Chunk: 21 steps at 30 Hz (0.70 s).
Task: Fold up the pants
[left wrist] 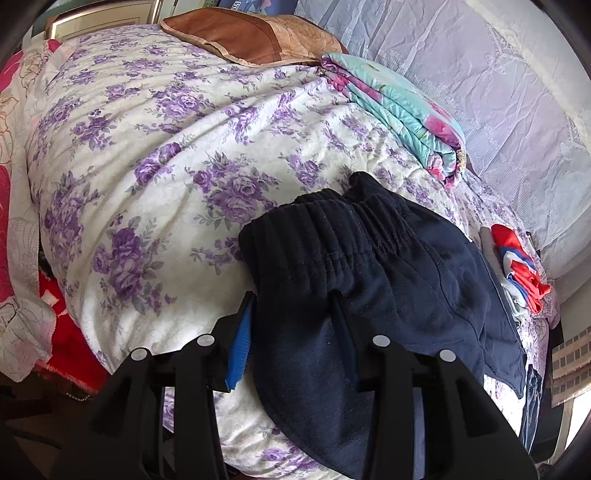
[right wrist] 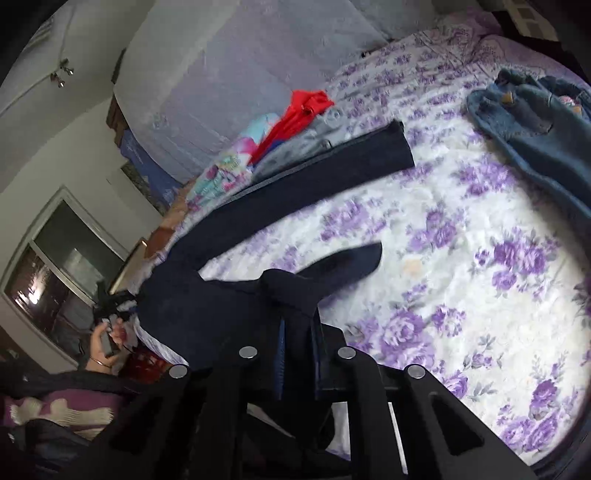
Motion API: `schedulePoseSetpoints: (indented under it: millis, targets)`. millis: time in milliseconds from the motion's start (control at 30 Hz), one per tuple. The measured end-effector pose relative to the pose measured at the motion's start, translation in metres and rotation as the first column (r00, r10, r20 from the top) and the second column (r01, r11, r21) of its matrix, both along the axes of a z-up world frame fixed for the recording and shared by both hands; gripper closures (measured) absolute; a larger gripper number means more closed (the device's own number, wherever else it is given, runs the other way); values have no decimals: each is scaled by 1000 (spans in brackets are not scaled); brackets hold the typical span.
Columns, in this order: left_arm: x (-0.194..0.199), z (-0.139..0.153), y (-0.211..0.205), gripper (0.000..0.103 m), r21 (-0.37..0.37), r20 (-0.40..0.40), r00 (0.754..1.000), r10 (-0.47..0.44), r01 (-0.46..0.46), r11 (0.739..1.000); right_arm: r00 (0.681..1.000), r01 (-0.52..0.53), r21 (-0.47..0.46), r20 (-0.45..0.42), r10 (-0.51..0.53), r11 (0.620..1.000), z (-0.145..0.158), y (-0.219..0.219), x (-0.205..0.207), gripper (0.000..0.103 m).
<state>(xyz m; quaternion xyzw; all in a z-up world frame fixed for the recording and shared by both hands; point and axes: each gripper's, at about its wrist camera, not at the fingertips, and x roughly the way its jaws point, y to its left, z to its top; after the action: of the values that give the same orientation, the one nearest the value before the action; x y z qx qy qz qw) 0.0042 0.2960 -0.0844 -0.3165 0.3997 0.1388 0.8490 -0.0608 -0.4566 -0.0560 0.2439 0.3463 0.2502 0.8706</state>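
Dark navy pants (left wrist: pixel 369 280) lie on a bed with a purple-flowered cover (left wrist: pixel 147 147). In the left wrist view my left gripper (left wrist: pixel 295 310) is shut on the pants just below the elastic waistband (left wrist: pixel 332 225), with cloth bunched between the blue pads. In the right wrist view my right gripper (right wrist: pixel 299 325) is shut on a fold of the pants (right wrist: pixel 229 306) and holds it lifted off the bed. One leg (right wrist: pixel 314 166) stretches flat across the cover; another end (right wrist: pixel 354 262) sticks up past the fingers.
A folded teal and pink quilt (left wrist: pixel 406 114) and a brown pillow (left wrist: pixel 251 33) lie at the bed's far side. Red and grey clothes (right wrist: pixel 306 110) lie beyond the pants leg. Blue jeans (right wrist: pixel 535 125) lie at the upper right. A white wall covering (left wrist: pixel 480 74) borders the bed.
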Motion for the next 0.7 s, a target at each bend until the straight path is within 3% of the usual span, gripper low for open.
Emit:
schedulePoseSetpoints:
  millis: [67, 167, 233, 267, 367, 467, 500, 533, 600, 667, 700]
  targets:
    - [-5, 1, 2, 64, -7, 9, 1000, 6, -6, 1000, 996, -11, 57, 90, 6, 998, 40, -6, -19, 92]
    - [-8, 3, 3, 64, -33, 19, 1000, -5, 5, 999, 983, -46, 65, 178, 34, 997, 96, -2, -44, 92]
    - [-10, 6, -2, 64, -21, 27, 999, -17, 18, 1000, 987, -30, 76, 158, 17, 997, 116, -3, -47, 92]
    - [-10, 7, -5, 64, -9, 30, 999, -24, 24, 1000, 994, 13, 67, 105, -20, 998, 118, -5, -39, 92]
    - [-7, 7, -13, 63, 32, 23, 999, -37, 36, 999, 992, 125, -37, -10, -126, 991, 101, -11, -2, 92]
    - [-5, 4, -17, 59, 53, 18, 999, -36, 35, 998, 972, 163, -138, -150, -183, 977, 49, -14, 56, 91]
    - [-5, 4, -19, 58, 61, 19, 999, -37, 36, 997, 960, 158, -168, -202, -191, 973, 27, -15, 72, 85]
    - [-5, 4, -20, 58, 69, 18, 999, -38, 37, 997, 945, 144, -194, -263, -193, 970, 3, -16, 82, 69]
    - [-7, 3, -20, 58, 70, 16, 999, -41, 40, 997, 899, 184, -266, -343, -271, 946, -28, -26, 88, 51]
    - [-7, 1, -16, 57, 52, 19, 999, -43, 42, 998, 911, 197, -211, -321, -258, 957, -35, -35, 75, 49]
    - [-7, 0, -14, 54, 43, 22, 999, -41, 40, 998, 920, 197, -201, -301, -252, 960, -33, -38, 65, 42]
